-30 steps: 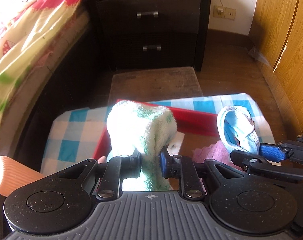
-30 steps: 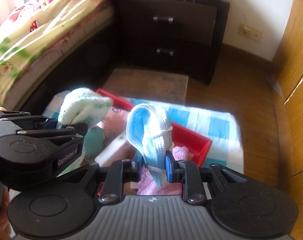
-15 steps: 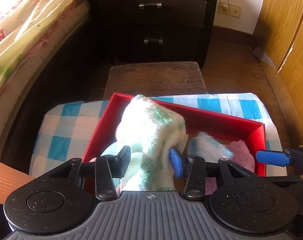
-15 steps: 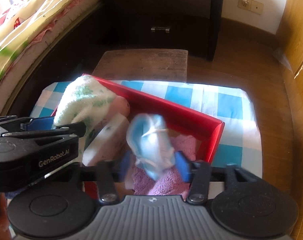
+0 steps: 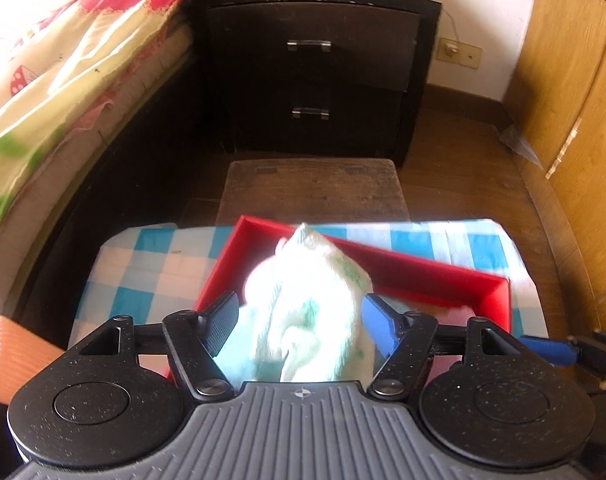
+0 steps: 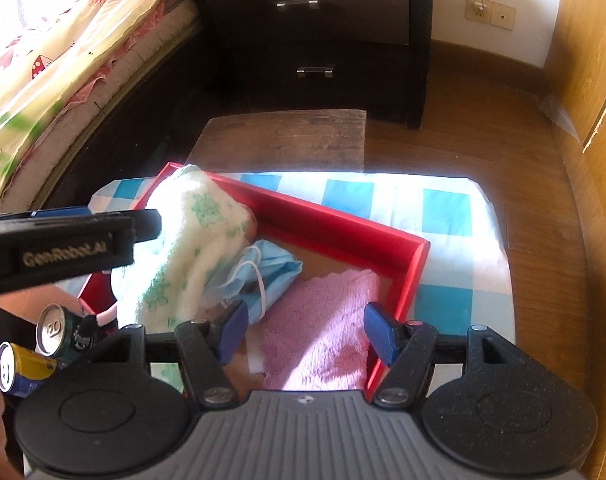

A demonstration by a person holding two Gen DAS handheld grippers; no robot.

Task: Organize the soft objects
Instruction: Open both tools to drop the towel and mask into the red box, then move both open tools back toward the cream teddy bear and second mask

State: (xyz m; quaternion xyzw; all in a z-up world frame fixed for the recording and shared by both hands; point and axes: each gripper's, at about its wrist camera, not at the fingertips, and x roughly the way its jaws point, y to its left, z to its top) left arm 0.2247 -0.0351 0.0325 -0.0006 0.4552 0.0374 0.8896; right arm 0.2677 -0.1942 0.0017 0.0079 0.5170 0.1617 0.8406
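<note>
A red tray (image 6: pixel 407 264) sits on a blue-checked cloth (image 6: pixel 447 216). In it lie a white-and-green towel (image 6: pixel 191 240), a blue face mask (image 6: pixel 271 272) and a pink cloth (image 6: pixel 323 328). My left gripper (image 5: pixel 301 322) is open, its jaws wide apart on either side of the towel (image 5: pixel 307 308), which rests in the tray (image 5: pixel 443 276). My right gripper (image 6: pixel 305 330) is open and empty, just above the pink cloth, with the mask beside its left finger.
Two drink cans (image 6: pixel 35 344) lie left of the tray. A low wooden stool (image 6: pixel 283 140) stands behind the cloth, then a dark nightstand (image 5: pixel 315 76). A bed (image 5: pixel 63 60) runs along the left, wooden wardrobe doors (image 5: pixel 575 120) on the right.
Both grippers have opened. The towel and the face mask, held aloft a second ago, have dropped into the red tray. Both grippers have pulled back a little.
</note>
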